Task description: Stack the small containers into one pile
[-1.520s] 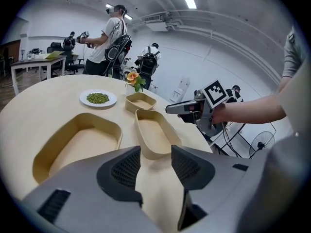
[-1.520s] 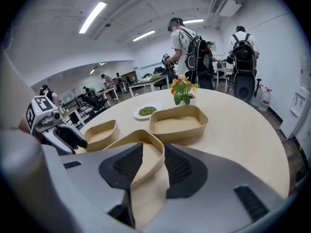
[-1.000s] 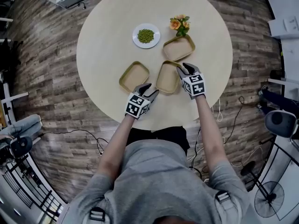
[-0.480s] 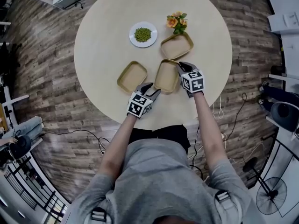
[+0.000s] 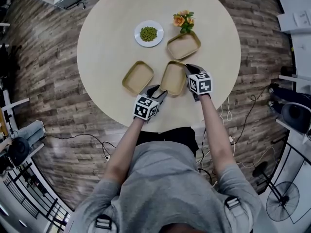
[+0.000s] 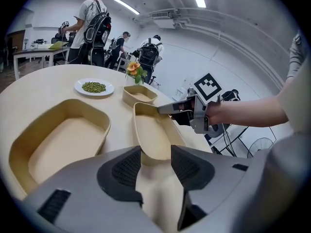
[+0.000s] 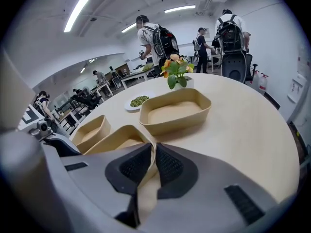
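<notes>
To my left the table (image 5: 104,38) is bare and wide, and I can pass there freely. The left container (image 5: 138,76) and the middle container (image 5: 173,79) lie close, with only a narrow strip of table between them. Beyond them, the plate of peas (image 5: 148,33) and the far container (image 5: 184,45) stand near each other. The flowers (image 5: 183,21) rise just behind the far container and block a low approach from that side. The right gripper (image 5: 190,68), its jaws having just been closing on the middle container's rim, takes that container's far right corner. The left gripper (image 5: 159,90) stands with jaws apart around its near end. The table's right part is bare.
</notes>
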Available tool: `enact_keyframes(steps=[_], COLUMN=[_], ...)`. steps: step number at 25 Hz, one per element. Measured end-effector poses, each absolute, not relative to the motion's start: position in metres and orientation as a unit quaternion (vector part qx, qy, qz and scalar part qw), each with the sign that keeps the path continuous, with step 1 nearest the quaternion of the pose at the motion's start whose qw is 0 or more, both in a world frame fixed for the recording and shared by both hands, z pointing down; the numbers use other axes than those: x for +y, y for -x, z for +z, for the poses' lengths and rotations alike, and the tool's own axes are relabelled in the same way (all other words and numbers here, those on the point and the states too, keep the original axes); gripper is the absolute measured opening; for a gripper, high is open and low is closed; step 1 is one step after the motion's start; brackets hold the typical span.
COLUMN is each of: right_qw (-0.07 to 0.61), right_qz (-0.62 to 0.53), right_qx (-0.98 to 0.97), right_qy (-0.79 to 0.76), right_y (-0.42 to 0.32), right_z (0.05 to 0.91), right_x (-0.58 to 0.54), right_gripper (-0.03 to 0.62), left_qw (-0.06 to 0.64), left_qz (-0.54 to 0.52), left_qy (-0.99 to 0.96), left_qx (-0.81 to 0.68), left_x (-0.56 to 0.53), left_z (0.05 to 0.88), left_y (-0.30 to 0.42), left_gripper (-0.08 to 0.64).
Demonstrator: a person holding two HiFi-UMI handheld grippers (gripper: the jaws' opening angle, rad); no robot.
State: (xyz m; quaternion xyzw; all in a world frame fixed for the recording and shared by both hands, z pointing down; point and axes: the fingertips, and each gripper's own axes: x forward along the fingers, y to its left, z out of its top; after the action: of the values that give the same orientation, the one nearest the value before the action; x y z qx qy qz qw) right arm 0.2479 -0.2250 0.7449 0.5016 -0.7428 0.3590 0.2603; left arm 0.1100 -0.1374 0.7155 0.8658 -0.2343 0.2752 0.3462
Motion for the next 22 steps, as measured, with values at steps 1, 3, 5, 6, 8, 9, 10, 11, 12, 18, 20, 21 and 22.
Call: enact_keyframes(steps=[1, 3, 5, 6, 8, 9, 10, 11, 12, 18, 20, 21, 22], right_qw=[0.257, 0.251, 0.242, 0.236, 0.225, 0.22, 0.216, 0.211, 0.206, 0.195, 0.191, 0.188, 0.186], right_qz=[0.365, 0.374, 0.382, 0.386, 0.392, 0.393, 0.395, 0.397, 0.4, 0.405, 0.41, 0.413, 0.414], right_qx=[-0.739, -0.731, -0.726, -0.723, -0.719, -0.718, -0.718, -0.718, -0.719, -0.721, -0.719, -0.718, -0.718], right_qy=[-0.505, -0.512, -0.518, -0.521, -0.528, -0.53, -0.531, -0.531, -0.53, -0.528, -0.528, -0.527, -0.527], right_y=[-0.248, -0.246, -0.242, -0.24, -0.235, -0.232, -0.228, -0.223, -0.218, -0.188, -0.179, -0.174, -0.17], right_z=[0.744, 0.743, 0.739, 0.736, 0.73, 0.726, 0.723, 0.719, 0.715, 0.696, 0.692, 0.689, 0.687], right_x=[-0.223, -0.22, -0.216, -0.214, -0.212, -0.212, -0.212, -0.212, -0.212, -0.21, -0.208, -0.208, -0.207], right_gripper=[0.035, 0.035, 0.035, 0.035, 0.035, 0.035, 0.035, 0.035, 0.034, 0.032, 0.032, 0.032, 0.034], left_qw=[0.346, 0.347, 0.349, 0.35, 0.349, 0.349, 0.35, 0.351, 0.35, 0.345, 0.342, 0.34, 0.339], left_qz=[0.273, 0.266, 0.256, 0.251, 0.238, 0.23, 0.222, 0.216, 0.213, 0.197, 0.191, 0.187, 0.184], left_qy=[-0.866, -0.866, -0.866, -0.866, -0.867, -0.867, -0.867, -0.866, -0.866, -0.861, -0.86, -0.86, -0.859], left_qx=[-0.236, -0.242, -0.249, -0.253, -0.263, -0.27, -0.276, -0.282, -0.287, -0.317, -0.326, -0.332, -0.337], left_x=[-0.137, -0.138, -0.138, -0.138, -0.14, -0.142, -0.144, -0.145, -0.146, -0.149, -0.15, -0.151, -0.153], left_z=[0.714, 0.709, 0.702, 0.698, 0.689, 0.685, 0.68, 0.677, 0.673, 0.658, 0.652, 0.65, 0.648], left_y=[-0.109, -0.105, -0.1, -0.097, -0.09, -0.086, -0.081, -0.076, -0.071, -0.039, -0.029, -0.024, -0.019], left_gripper=[0.204, 0.204, 0.204, 0.204, 0.204, 0.204, 0.204, 0.204, 0.204, 0.202, 0.202, 0.201, 0.201])
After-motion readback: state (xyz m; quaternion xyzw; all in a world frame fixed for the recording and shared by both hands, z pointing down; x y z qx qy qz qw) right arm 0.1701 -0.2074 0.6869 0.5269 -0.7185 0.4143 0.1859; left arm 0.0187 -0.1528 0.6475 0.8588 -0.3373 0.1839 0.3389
